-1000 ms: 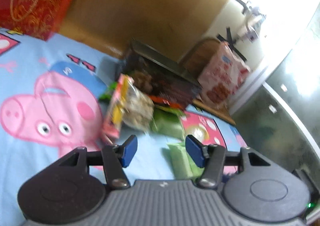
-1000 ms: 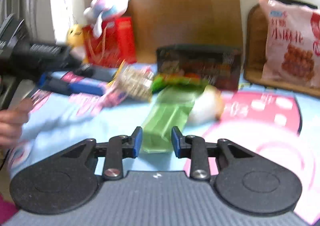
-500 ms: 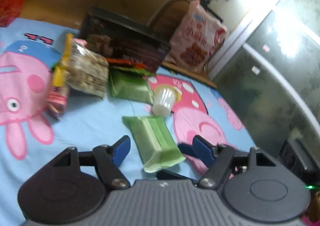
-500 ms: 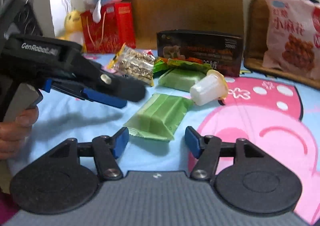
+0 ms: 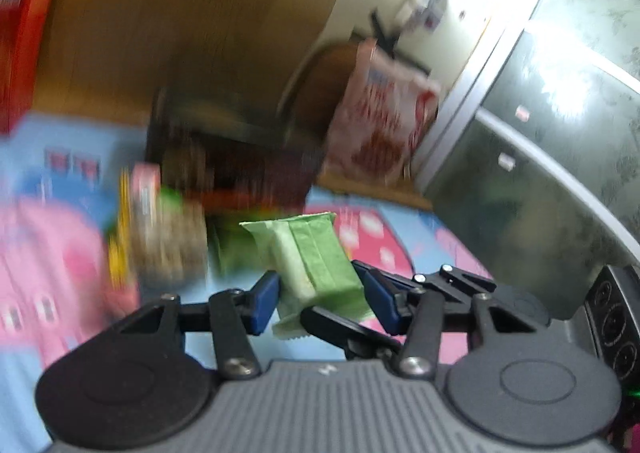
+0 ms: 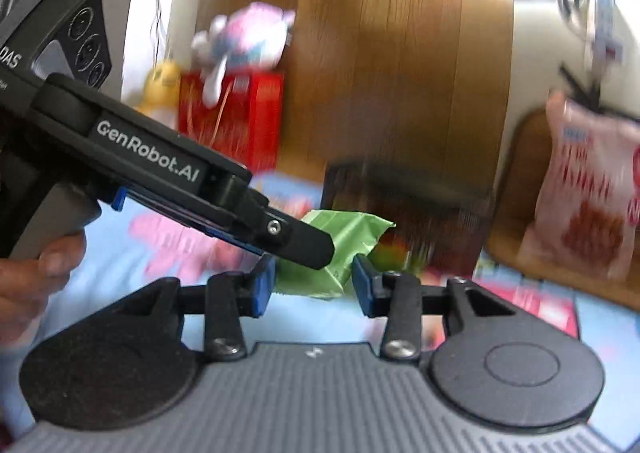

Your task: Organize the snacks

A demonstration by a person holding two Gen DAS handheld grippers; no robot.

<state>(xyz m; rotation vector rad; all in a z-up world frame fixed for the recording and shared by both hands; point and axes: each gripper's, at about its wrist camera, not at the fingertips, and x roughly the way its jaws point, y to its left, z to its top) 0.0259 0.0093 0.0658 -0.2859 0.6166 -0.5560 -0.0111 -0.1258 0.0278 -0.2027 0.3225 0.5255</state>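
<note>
A green snack packet (image 5: 312, 253) is lifted off the blue cartoon mat, and both grippers are on it. My left gripper (image 5: 322, 303) has its blue pads on either side of the packet's near end. My right gripper (image 6: 314, 287) holds the same green packet (image 6: 344, 241) between its pads from the other side. The left gripper's body (image 6: 160, 165) crosses the right wrist view. The right gripper's finger (image 5: 348, 329) shows under the packet in the left wrist view.
A dark snack box (image 5: 224, 149) stands at the back of the mat, with a nut bag (image 5: 168, 237) and another green packet (image 5: 228, 241) in front. A large pink snack bag (image 6: 592, 189) leans on a chair at right. A red gift bag (image 6: 236, 117) stands far left.
Both grippers closed in on the green packet and it has come up off the mat. Both views are tilted up and blurred by motion.
</note>
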